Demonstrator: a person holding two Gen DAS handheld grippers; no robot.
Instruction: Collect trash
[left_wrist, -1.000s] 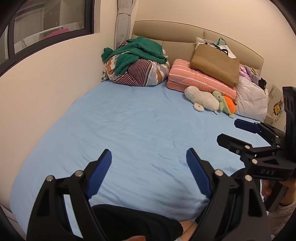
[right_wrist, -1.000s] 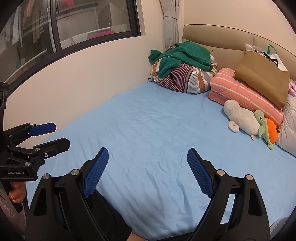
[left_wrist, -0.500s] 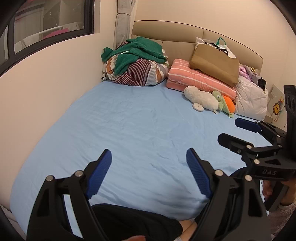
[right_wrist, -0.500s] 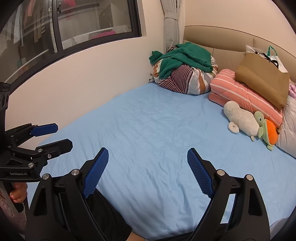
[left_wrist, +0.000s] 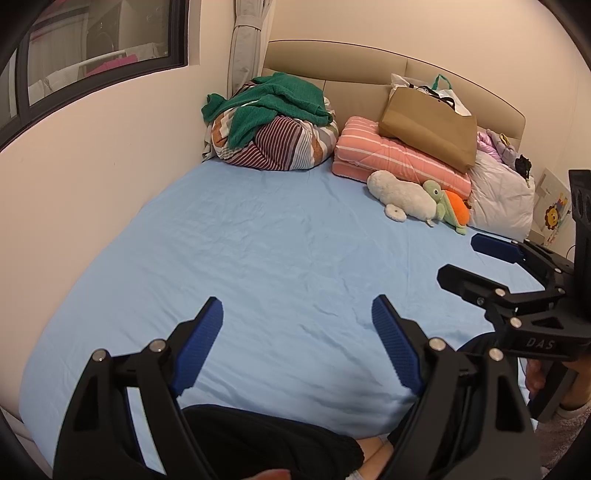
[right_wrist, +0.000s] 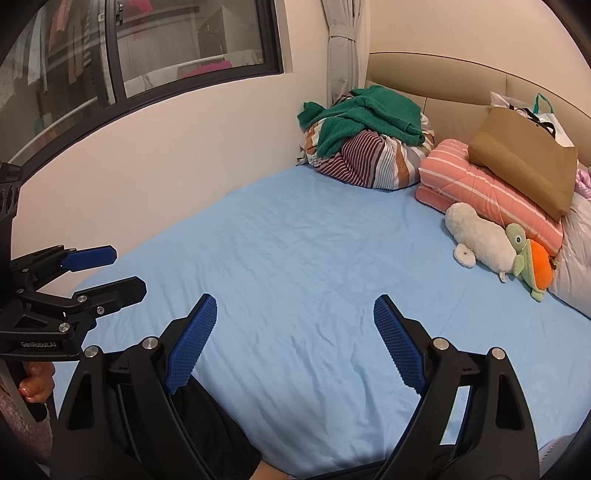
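My left gripper (left_wrist: 297, 312) hangs open over the near end of a bed with a light blue sheet (left_wrist: 277, 258), nothing between its blue pads. Beside it, my right gripper (right_wrist: 295, 310) is open too and holds nothing. Each gripper shows in the other's view: the right gripper (left_wrist: 461, 258) at the right edge, the left gripper (right_wrist: 118, 271) at the left edge. A brown paper bag (left_wrist: 428, 127) with a white plastic bag behind it leans on the headboard. I see no loose trash on the sheet.
Against the headboard lie a striped bundle with a green blanket (left_wrist: 273, 110), a folded pink quilt (left_wrist: 399, 158), a white plush toy (left_wrist: 402, 195), a green and orange plush turtle (left_wrist: 448, 206) and a white pillow (left_wrist: 502, 199). A wall with a window (right_wrist: 166, 55) borders the left side. The person's dark-trousered legs (left_wrist: 258, 443) are below.
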